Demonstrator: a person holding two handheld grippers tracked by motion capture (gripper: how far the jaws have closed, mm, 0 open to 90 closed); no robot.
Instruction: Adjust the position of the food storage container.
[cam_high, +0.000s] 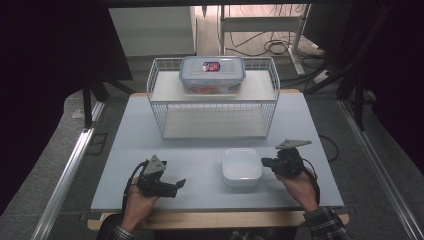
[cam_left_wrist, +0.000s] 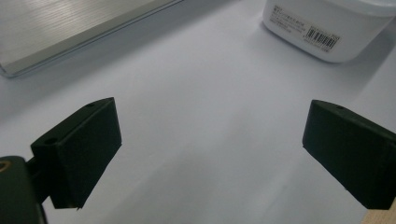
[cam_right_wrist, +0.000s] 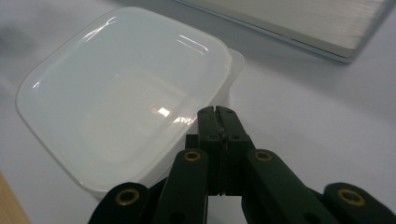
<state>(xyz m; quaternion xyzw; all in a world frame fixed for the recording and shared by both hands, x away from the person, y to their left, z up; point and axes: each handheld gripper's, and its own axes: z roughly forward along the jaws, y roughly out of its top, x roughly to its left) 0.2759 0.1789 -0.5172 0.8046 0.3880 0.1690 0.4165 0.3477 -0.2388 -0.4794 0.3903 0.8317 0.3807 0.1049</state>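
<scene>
The right gripper (cam_right_wrist: 218, 111), jaws pressed together, is brought against the small white square lidded plastic container (cam_high: 241, 167), seemingly to nudge it, while the left gripper (cam_high: 179, 184) is kept spread apart beside that container.

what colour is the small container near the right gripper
White, with a translucent white lid; the right gripper view shows it best.

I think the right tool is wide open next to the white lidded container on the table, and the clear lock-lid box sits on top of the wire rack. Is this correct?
Not quite. The right tool is shut, its jaws pressed together, as the right gripper view shows. The rest holds: it is next to the white lidded container on the table, and the clear lock-lid box sits on top of the wire rack.
</scene>
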